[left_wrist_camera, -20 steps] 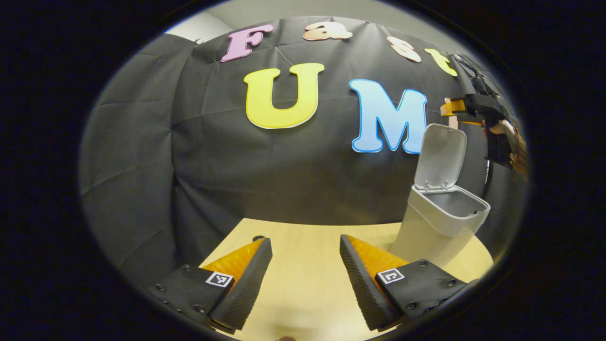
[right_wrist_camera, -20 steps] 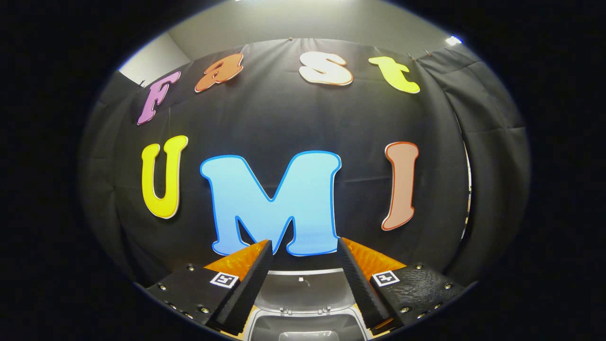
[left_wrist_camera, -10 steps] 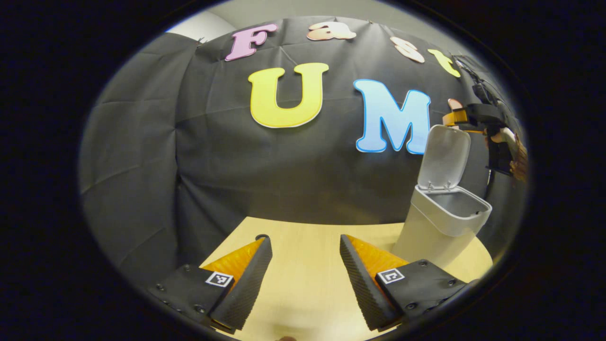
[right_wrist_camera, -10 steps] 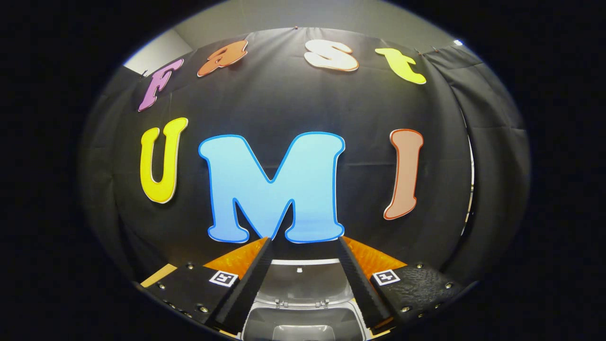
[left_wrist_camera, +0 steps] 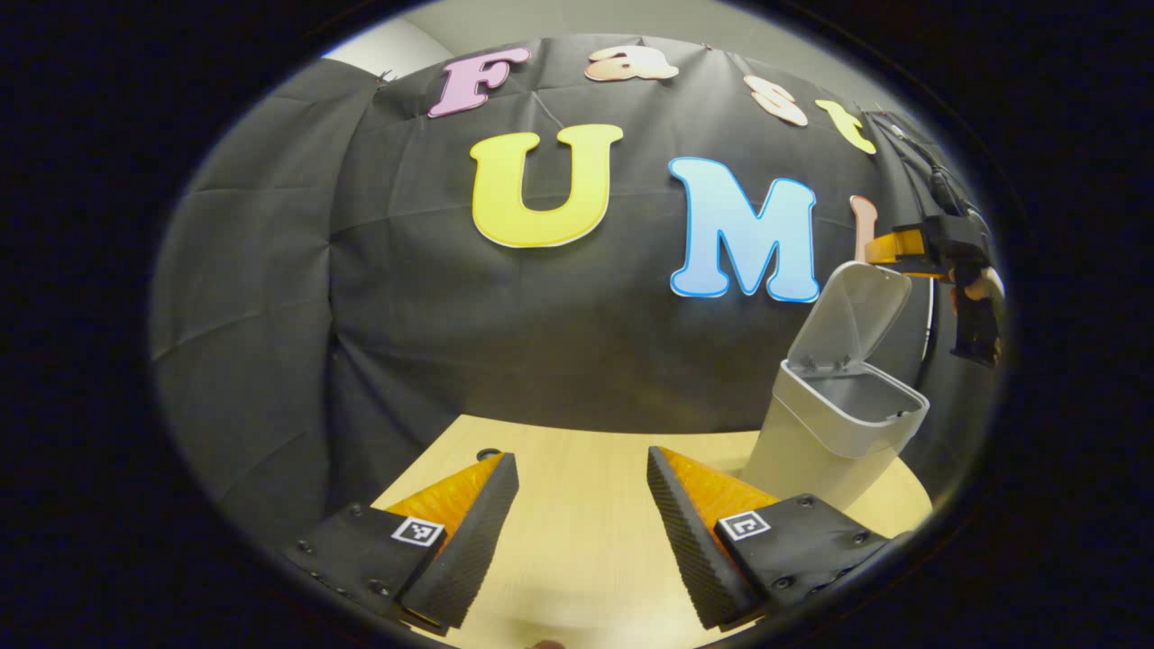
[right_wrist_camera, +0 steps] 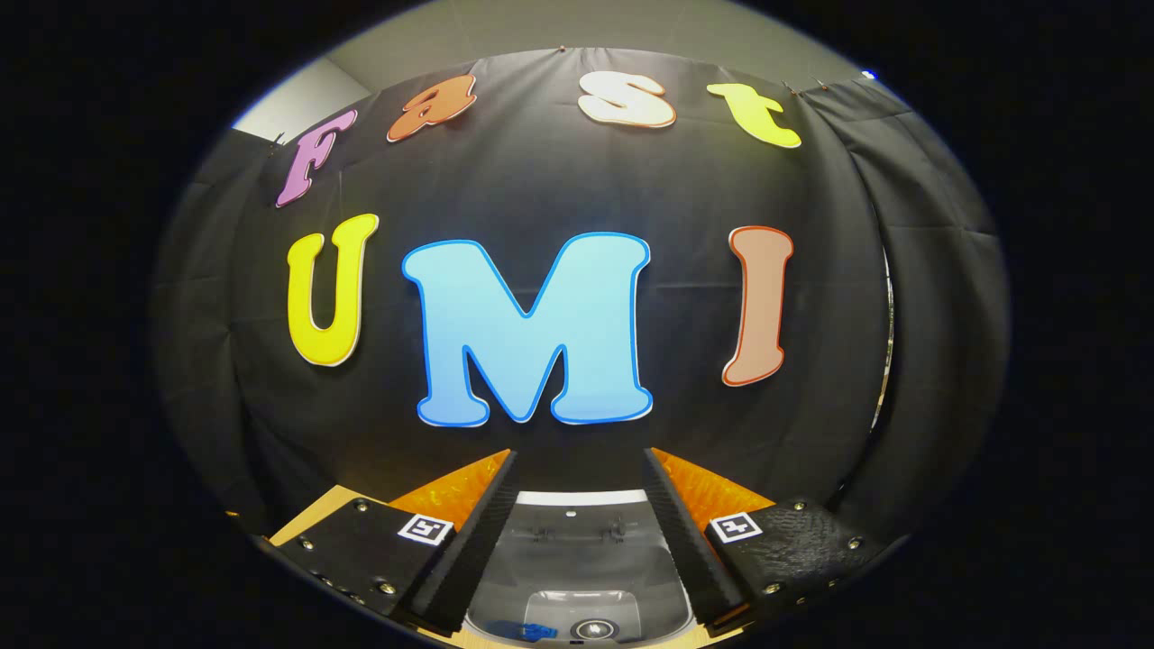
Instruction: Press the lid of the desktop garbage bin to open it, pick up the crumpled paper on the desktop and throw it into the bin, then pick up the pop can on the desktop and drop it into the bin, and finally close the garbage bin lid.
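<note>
Apparently unlabelled bin (left_wrist_camera: 834, 424), lid (left_wrist_camera: 852, 315) half-raised

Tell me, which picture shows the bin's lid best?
The left gripper view: the lid stands tilted over the open bin, seen whole from the side. The right gripper view looks down at the lid between its own fingers, partly hidden.

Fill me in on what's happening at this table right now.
A person is working a white desktop bin with two handheld grippers. The right gripper sits at the top edge of the raised lid, its fingers apart and gripping nothing; the lid leans forward over the opening, apparently about to be pushed shut. Looking down from the right gripper view, something with a round metal top lies inside the bin, likely the can. The left gripper hangs open over the wooden table, holding nothing.
</note>
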`<state>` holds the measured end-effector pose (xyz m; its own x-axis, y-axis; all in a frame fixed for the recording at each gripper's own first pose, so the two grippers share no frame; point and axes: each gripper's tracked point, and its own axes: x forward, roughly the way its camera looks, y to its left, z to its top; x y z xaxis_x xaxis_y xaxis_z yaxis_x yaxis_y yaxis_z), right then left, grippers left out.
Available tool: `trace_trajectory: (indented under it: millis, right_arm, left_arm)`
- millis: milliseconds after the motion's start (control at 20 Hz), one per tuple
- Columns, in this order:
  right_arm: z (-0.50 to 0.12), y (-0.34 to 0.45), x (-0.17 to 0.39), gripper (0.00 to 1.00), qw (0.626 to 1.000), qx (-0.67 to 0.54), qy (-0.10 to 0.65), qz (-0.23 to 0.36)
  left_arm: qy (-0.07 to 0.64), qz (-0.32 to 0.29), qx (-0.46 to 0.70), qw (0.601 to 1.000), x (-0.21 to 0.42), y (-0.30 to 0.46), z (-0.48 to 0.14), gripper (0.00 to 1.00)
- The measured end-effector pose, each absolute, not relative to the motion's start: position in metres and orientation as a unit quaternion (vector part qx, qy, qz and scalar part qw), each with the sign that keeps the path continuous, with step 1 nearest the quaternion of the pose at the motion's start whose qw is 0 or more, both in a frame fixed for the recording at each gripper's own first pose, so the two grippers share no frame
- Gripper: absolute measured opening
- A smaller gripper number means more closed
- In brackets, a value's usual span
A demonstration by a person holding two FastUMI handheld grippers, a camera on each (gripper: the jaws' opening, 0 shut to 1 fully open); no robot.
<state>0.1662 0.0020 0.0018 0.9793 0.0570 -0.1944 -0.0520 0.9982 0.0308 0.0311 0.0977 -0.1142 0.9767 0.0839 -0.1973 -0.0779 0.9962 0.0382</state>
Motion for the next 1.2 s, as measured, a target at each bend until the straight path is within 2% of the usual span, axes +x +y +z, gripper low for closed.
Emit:
trace_trajectory:
  millis: [600, 800, 1200]
  right_arm:
    - [-0.074, 0.005, 0.122, 0.88, 0.984, 0.018, 0.173, 0.036]
    - [-0.097, 0.007, 0.115, 0.89, 0.980, 0.020, 0.193, 0.038]
    - [-0.120, 0.008, 0.106, 0.89, 0.976, 0.018, 0.214, 0.039]
  left_arm:
    - [0.094, 0.034, 0.012, 0.995, 0.035, 0.088, -0.111, 0.95]
    - [0.095, 0.036, 0.012, 0.995, 0.035, 0.090, -0.112, 0.98]
    - [0.099, 0.034, 0.011, 0.994, 0.037, 0.088, -0.115, 0.98]
